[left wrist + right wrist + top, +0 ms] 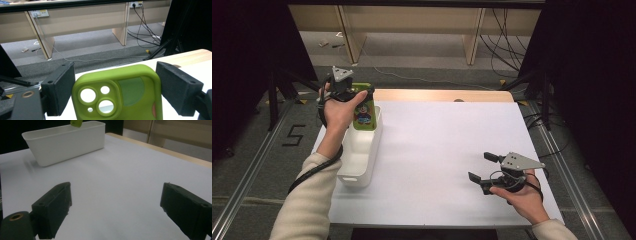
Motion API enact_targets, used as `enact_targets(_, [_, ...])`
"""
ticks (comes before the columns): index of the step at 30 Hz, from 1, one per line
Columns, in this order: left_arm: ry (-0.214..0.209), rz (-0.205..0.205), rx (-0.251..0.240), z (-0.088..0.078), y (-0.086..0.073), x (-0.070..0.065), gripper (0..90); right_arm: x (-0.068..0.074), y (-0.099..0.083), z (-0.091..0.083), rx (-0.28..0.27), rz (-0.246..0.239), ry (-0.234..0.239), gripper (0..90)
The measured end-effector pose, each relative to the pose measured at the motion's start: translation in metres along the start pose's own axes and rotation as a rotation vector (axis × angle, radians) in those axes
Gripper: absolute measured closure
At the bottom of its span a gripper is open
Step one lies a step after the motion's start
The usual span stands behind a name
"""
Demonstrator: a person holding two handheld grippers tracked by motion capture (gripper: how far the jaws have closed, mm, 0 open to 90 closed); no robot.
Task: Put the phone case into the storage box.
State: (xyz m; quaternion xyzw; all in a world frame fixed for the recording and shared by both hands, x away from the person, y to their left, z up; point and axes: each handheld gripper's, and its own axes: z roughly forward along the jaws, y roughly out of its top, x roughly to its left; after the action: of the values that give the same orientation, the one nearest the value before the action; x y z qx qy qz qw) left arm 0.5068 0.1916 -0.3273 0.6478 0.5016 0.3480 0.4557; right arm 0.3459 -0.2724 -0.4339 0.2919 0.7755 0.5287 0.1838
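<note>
At the table's far left corner, the left gripper is gripping a green phone case upright over the far end of a white bin. Near the right edge, the right gripper is resting with jaws spread wide.

From up here the person's left hand covers most of the left gripper, so its jaws stay out of sight and I can't tell whether they touch the green phone case. Along that gripper's own view the phone case runs off the bottom edge, its lower half lost. The printed figure on its back is too small to make out. In the right gripper view the case is just a sliver cut by the top edge above the white bin.
</note>
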Motion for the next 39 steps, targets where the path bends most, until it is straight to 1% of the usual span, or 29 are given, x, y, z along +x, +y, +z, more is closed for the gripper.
enact_targets(5, [0.004,-0.002,0.006,0.002,-0.001,0.001,17.4,0.0,0.0,0.0,-0.001,0.0,-0.001,11.2])
enact_targets(20, [0.007,0.011,0.015,0.009,-0.002,0.0,17.4,0.0,0.0,0.0,-0.002,0.002,0.001,11.2])
enact_targets(23, [0.013,0.017,0.013,0.01,-0.002,0.001,17.3,0.0,0.0,0.0,-0.002,0.001,0.0,11.2])
enact_targets(39, [0.028,0.01,0.021,0.015,-0.005,0.007,17.3,0.0,0.0,0.0,-0.002,0.002,-0.001,11.2])
